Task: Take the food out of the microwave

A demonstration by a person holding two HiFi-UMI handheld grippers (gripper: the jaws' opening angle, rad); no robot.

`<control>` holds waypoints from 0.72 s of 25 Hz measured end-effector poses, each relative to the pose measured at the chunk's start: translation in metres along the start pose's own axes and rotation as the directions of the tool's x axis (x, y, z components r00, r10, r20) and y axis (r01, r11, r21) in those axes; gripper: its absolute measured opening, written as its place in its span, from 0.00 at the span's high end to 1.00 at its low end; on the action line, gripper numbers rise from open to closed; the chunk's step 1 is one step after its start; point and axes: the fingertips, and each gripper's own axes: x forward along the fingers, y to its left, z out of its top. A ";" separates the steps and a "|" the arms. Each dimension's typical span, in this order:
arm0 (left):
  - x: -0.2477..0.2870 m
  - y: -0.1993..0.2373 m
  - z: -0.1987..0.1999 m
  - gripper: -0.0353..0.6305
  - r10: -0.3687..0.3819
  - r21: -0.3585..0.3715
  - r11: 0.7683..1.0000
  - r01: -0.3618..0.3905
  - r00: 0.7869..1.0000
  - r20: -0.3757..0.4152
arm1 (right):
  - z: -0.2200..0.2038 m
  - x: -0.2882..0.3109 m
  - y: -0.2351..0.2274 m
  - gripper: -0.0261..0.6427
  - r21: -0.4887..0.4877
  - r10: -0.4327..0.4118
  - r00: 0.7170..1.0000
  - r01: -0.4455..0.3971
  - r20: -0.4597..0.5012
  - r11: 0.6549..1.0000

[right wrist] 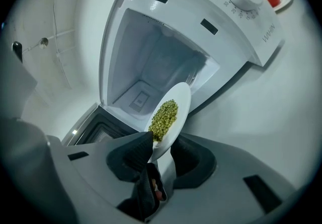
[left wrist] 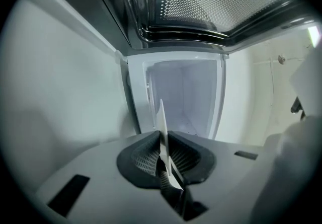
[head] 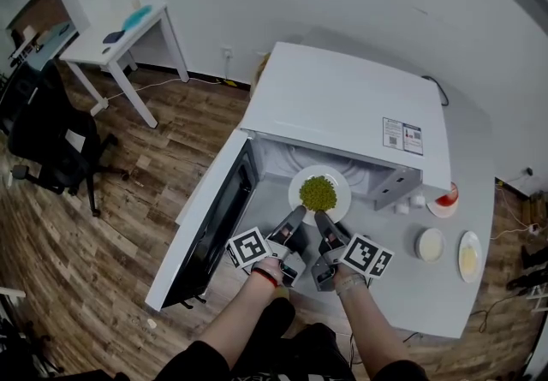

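A white plate [head: 298, 189] of green peas [head: 318, 193] sits at the mouth of the white microwave [head: 342, 105], whose door [head: 218, 221] hangs open to the left. My left gripper [head: 297, 215] is shut on the plate's near rim; in the left gripper view the plate [left wrist: 162, 122] shows edge-on, pinched between the pads of this gripper [left wrist: 162, 155]. My right gripper [head: 323, 221] is at the rim beside it. In the right gripper view the plate [right wrist: 182, 98] and peas [right wrist: 165, 117] reach in between the jaws of that gripper [right wrist: 163, 150]; one pad lies on the top side, and a gap shows at the other.
The microwave stands on a grey table [head: 479, 157]. To its right are a saucer with a red item [head: 446, 197] and two small dishes [head: 430, 244] [head: 469, 258]. A white side table [head: 120, 37] and an office chair [head: 51, 148] stand on the wood floor at left.
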 end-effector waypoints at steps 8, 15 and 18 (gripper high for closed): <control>-0.012 -0.004 -0.005 0.89 0.008 0.013 1.000 -0.008 1.000 0.001 | -0.006 -0.010 0.008 0.79 0.037 0.038 0.999 -0.038 0.000 0.999; -0.018 -0.020 -0.013 0.88 -0.039 -0.015 0.999 0.040 0.999 0.019 | -0.010 -0.021 0.018 0.81 0.099 0.084 0.996 -0.086 0.019 0.991; -0.021 -0.025 -0.019 0.87 -0.052 -0.033 0.998 0.053 0.998 0.025 | -0.012 -0.026 0.020 0.82 0.117 0.097 0.995 -0.100 0.024 0.988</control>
